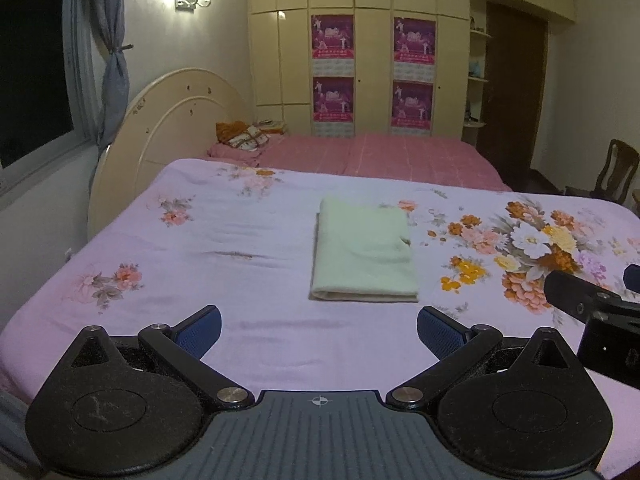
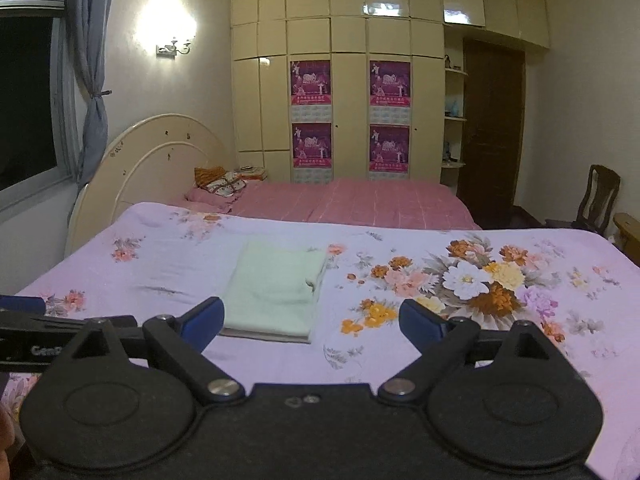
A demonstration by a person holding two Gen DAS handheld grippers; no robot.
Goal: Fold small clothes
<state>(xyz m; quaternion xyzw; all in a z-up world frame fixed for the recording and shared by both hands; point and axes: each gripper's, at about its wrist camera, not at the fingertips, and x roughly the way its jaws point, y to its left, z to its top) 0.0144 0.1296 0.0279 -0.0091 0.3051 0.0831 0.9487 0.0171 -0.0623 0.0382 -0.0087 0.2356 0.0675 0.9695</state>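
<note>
Both tongs, left (image 1: 319,330) and right (image 2: 311,320), hover wide and empty, angled down just short of the folded green cloth (image 1: 362,250) on the bed (image 1: 200,240).

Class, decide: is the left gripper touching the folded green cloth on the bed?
Apart. In the left wrist view the left gripper stands open, with bare bedsheet between its pads and the folded green cloth.
</note>
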